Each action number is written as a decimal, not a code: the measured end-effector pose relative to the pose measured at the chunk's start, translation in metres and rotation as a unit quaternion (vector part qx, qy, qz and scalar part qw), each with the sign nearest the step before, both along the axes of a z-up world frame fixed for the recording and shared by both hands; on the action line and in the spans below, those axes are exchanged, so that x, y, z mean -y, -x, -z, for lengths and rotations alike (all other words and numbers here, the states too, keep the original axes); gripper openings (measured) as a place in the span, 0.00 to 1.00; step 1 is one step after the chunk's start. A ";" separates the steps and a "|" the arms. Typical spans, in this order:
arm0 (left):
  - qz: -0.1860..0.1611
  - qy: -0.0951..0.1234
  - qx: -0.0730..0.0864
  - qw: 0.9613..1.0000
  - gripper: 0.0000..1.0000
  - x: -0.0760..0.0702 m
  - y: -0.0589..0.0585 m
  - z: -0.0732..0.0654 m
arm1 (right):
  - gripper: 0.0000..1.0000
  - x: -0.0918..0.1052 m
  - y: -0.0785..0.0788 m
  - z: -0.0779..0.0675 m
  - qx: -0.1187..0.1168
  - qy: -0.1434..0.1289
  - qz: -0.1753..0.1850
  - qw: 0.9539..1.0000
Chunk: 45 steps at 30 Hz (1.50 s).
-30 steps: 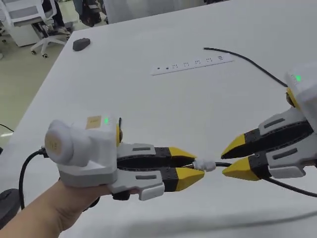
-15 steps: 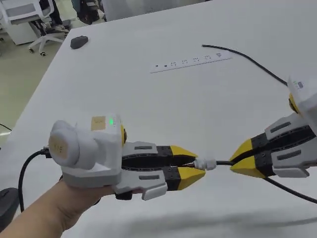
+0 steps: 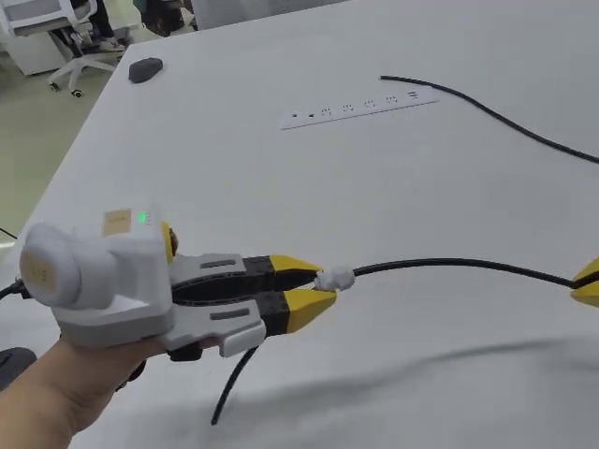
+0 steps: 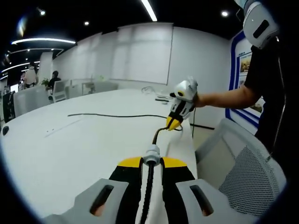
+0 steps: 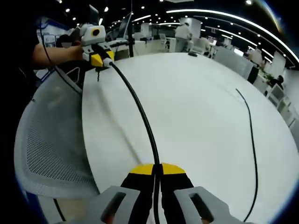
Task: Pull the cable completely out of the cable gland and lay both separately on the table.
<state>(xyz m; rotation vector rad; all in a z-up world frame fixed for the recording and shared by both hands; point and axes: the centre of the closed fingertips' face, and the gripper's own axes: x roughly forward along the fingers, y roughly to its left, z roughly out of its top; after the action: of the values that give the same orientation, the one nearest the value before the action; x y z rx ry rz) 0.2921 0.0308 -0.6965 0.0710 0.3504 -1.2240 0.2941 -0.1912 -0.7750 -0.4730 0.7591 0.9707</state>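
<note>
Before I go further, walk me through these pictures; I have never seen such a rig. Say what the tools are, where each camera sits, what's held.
No robot here: a person holds a two-jawed, yellow-tipped tool in each hand. The wide picture comes from a camera on the person's head; each round one from a camera riding on one tool, looking along its jaws. The left gripper is shut on a small white cable gland. The right gripper is shut on the black cable that runs through the gland, stretched between them above the white table. On the table lie a power strip with its cord and a small dark object.
</note>
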 end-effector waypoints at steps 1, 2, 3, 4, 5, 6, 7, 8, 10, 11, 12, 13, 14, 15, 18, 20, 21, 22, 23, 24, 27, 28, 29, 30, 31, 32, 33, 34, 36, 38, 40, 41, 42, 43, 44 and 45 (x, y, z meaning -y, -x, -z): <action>-0.001 0.001 -0.002 1.000 0.14 0.000 0.000 0.000 | 0.00 0.002 0.000 0.002 0.000 0.001 0.001 1.000; 0.000 0.000 -0.001 1.000 0.14 0.000 0.000 0.001 | 0.00 0.001 0.001 0.004 -0.008 -0.007 0.002 1.000; 0.000 -0.002 -0.001 1.000 0.14 0.001 0.000 0.002 | 0.00 -0.001 0.002 0.006 -0.014 -0.012 0.006 1.000; 0.000 -0.002 -0.002 1.000 0.14 0.001 0.000 0.002 | 0.00 -0.001 0.002 0.008 -0.016 -0.009 0.007 1.000; 0.001 -0.001 -0.005 1.000 0.14 0.003 0.001 0.002 | 0.00 -0.001 0.005 0.014 -0.035 -0.003 0.009 0.999; 0.002 -0.002 -0.004 1.000 0.14 0.004 0.001 0.003 | 0.00 -0.001 0.006 0.018 -0.042 0.003 0.011 0.999; 0.003 -0.005 -0.003 1.000 0.14 0.005 0.001 0.005 | 0.00 -0.002 0.005 0.018 -0.039 0.003 0.012 0.999; 0.003 -0.005 -0.004 1.000 0.14 0.005 0.001 0.005 | 0.00 -0.003 0.004 0.019 -0.047 0.004 0.015 0.999; 0.003 -0.003 -0.004 1.000 0.14 0.005 0.002 0.005 | 0.03 -0.009 0.004 0.014 -0.049 0.001 0.013 0.999; 0.004 -0.003 -0.005 1.000 0.14 0.004 0.002 0.005 | 0.07 -0.016 0.003 0.008 -0.044 -0.013 0.010 0.999; 0.005 -0.004 -0.004 1.000 0.14 0.005 0.003 0.004 | 0.11 -0.029 0.001 -0.002 -0.043 -0.037 0.008 0.998; 0.006 -0.004 -0.004 1.000 0.14 0.005 0.003 0.004 | 0.15 -0.038 0.000 -0.010 -0.040 -0.049 0.004 0.998; 0.007 -0.005 -0.005 1.000 0.14 0.006 0.004 0.004 | 0.14 -0.053 0.000 -0.021 -0.031 -0.062 -0.015 0.997; 0.009 -0.005 -0.003 1.000 0.14 0.006 0.005 0.004 | 0.14 -0.063 -0.002 -0.029 -0.020 -0.073 -0.024 0.997; 0.014 0.001 -0.001 1.000 0.14 0.011 0.008 0.000 | 0.12 -0.108 0.006 -0.055 -0.012 -0.117 -0.072 0.990; 0.019 0.003 0.001 1.000 0.14 0.015 0.011 -0.003 | 0.12 -0.136 0.010 -0.067 -0.007 -0.135 -0.099 0.986; 0.023 0.004 0.004 1.000 0.14 0.017 0.012 -0.005 | 0.12 -0.151 0.015 -0.071 -0.008 -0.137 -0.121 0.983; 0.024 0.004 0.005 1.000 0.14 0.018 0.013 -0.005 | 0.13 -0.159 0.016 -0.074 0.000 -0.138 -0.130 0.982; 0.027 0.000 0.007 1.000 0.14 0.019 0.014 -0.005 | 0.13 -0.171 0.018 -0.078 0.009 -0.135 -0.148 0.980; 0.029 -0.002 0.008 1.000 0.14 0.019 0.014 -0.005 | 0.10 -0.177 0.020 -0.080 0.018 -0.132 -0.163 0.978; 0.032 -0.005 0.013 0.999 0.14 0.019 0.016 -0.007 | 0.07 -0.190 0.024 -0.078 0.016 -0.118 -0.188 0.975; 0.032 -0.006 0.016 0.999 0.14 0.019 0.016 -0.007 | 0.08 -0.194 0.024 -0.078 0.017 -0.120 -0.188 0.975; 0.033 -0.009 0.020 0.999 0.14 0.019 0.016 -0.007 | 0.08 -0.196 0.024 -0.079 0.017 -0.121 -0.192 0.974; 0.035 -0.011 0.018 0.999 0.14 0.018 0.017 -0.006 | 0.07 -0.200 0.027 -0.080 0.011 -0.125 -0.205 0.971; 0.036 -0.011 0.017 0.999 0.14 0.018 0.017 -0.006 | 0.06 -0.201 0.026 -0.080 0.012 -0.123 -0.205 0.971; 0.035 -0.011 0.019 0.999 0.14 0.018 0.017 -0.006 | 0.06 -0.201 0.026 -0.077 0.012 -0.114 -0.208 0.971; 0.036 -0.011 0.019 0.999 0.14 0.017 0.017 -0.006 | 0.04 -0.201 0.026 -0.076 0.018 -0.105 -0.218 0.970; 0.036 -0.009 0.018 0.999 0.14 0.017 0.017 -0.006 | 0.02 -0.199 0.027 -0.073 0.024 -0.091 -0.236 0.967; 0.038 -0.011 0.020 0.999 0.14 0.017 0.018 -0.006 | 0.00 -0.199 0.026 -0.071 0.027 -0.086 -0.235 0.968; 0.041 -0.014 0.020 0.999 0.14 0.018 0.020 -0.005 | 0.00 -0.199 0.026 -0.070 0.026 -0.083 -0.240 0.967; 0.041 -0.014 0.020 0.999 0.14 0.017 0.020 -0.005 | 0.00 -0.198 0.026 -0.070 0.031 -0.082 -0.242 0.966; 0.041 -0.014 0.021 0.999 0.14 0.017 0.020 -0.005 | 0.00 -0.197 0.026 -0.070 0.034 -0.081 -0.242 0.966; 0.040 -0.016 0.024 0.999 0.14 0.017 0.019 -0.005 | 0.00 -0.195 0.025 -0.069 0.036 -0.075 -0.239 0.967; 0.037 -0.021 0.028 0.999 0.14 0.015 0.018 -0.005 | 0.00 -0.186 0.021 -0.066 0.044 -0.058 -0.235 0.969; 0.035 -0.021 0.029 0.999 0.14 0.013 0.017 -0.006 | 0.00 -0.180 0.017 -0.064 0.046 -0.049 -0.225 0.972; 0.031 -0.018 0.028 0.999 0.14 0.010 0.014 -0.009 | 0.00 -0.171 0.012 -0.062 0.054 -0.038 -0.216 0.974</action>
<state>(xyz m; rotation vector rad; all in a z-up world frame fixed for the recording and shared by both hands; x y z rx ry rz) 0.2776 0.0209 -0.6880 0.1486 0.3234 -1.2755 0.2821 -0.0199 -0.7129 -0.6343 0.5261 1.3615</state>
